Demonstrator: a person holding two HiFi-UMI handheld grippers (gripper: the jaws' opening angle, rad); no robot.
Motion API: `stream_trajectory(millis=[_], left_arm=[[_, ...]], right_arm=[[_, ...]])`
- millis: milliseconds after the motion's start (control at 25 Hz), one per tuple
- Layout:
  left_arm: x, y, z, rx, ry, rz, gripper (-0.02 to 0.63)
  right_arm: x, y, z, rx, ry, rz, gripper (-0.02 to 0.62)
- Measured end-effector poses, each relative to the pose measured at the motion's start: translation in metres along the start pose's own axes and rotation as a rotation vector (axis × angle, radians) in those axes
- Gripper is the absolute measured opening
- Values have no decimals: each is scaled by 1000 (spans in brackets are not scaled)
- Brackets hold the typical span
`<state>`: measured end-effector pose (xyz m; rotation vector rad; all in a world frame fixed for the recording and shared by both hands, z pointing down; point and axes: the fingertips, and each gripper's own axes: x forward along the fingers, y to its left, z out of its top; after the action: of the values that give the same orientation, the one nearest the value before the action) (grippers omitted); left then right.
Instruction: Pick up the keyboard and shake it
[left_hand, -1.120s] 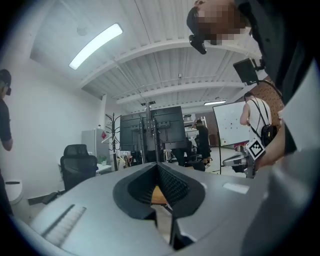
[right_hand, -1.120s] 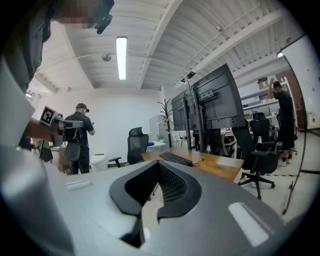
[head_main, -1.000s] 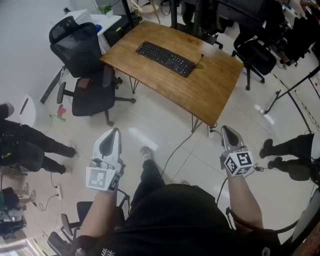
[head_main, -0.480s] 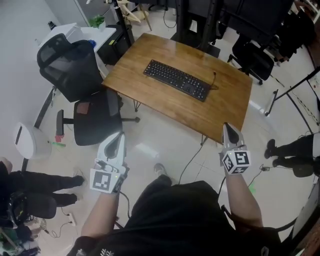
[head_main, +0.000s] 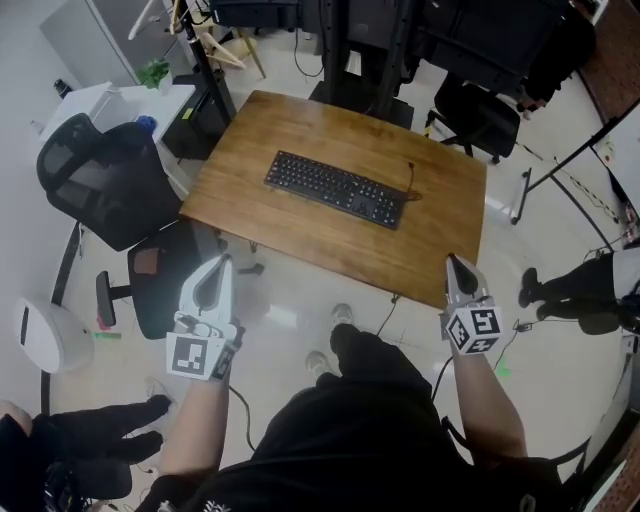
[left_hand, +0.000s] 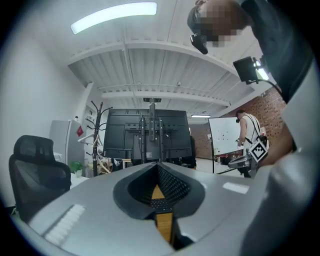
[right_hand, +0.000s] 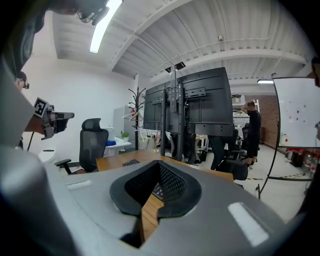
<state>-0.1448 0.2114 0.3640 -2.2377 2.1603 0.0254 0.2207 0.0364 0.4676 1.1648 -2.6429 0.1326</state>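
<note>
Both pairs of my fingers are pressed together with nothing between them. The left gripper (head_main: 224, 263) and the right gripper (head_main: 452, 262) each close to a point and hold nothing. I carry them out in front of me, well apart, one on either side of my body, on the near side of the wooden table (head_main: 430, 250). From my head, the right tip sits at the table's near right corner. The left tip is over the floor just short of the near left corner, close to the black office chair (head_main: 95, 180) beside the table's left edge.

The black keyboard (head_main: 335, 188) lies flat in the middle of the table, slanted against its edges, and neither gripper touches it. A thin cable (head_main: 408, 178) curls off its right end.

In the left gripper view, the closed fingertips (left_hand: 159, 165) meet at an apex. Through the slit beneath them I see a strip of the wooden top with a patch of keys on it. The right gripper shows at that view's right edge, marker cube (left_hand: 258, 148) uppermost.

In the right gripper view the fingers (right_hand: 160, 163) likewise meet. Part of the keyboard shows on the tabletop to their left, with the office chair beyond it. The left gripper shows at the far left edge of that view.

Behind the table stand dark screens on tall stands (right_hand: 200, 100). A coat rack (right_hand: 137, 115) is to their left and a whiteboard (right_hand: 297, 112) off to the right.
</note>
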Motion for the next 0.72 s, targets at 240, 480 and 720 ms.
stream_trajectory(millis=[240, 480, 720], left_arm=[[70, 38, -3, 18, 47, -24, 0], [145, 66, 9, 60, 60, -83, 0], [195, 86, -43, 9, 215, -136, 0]], right_arm=[[57, -20, -10, 98, -10, -49, 2], [131, -19, -34, 158, 52, -32, 2], [158, -22, -54, 165, 141, -39, 2]])
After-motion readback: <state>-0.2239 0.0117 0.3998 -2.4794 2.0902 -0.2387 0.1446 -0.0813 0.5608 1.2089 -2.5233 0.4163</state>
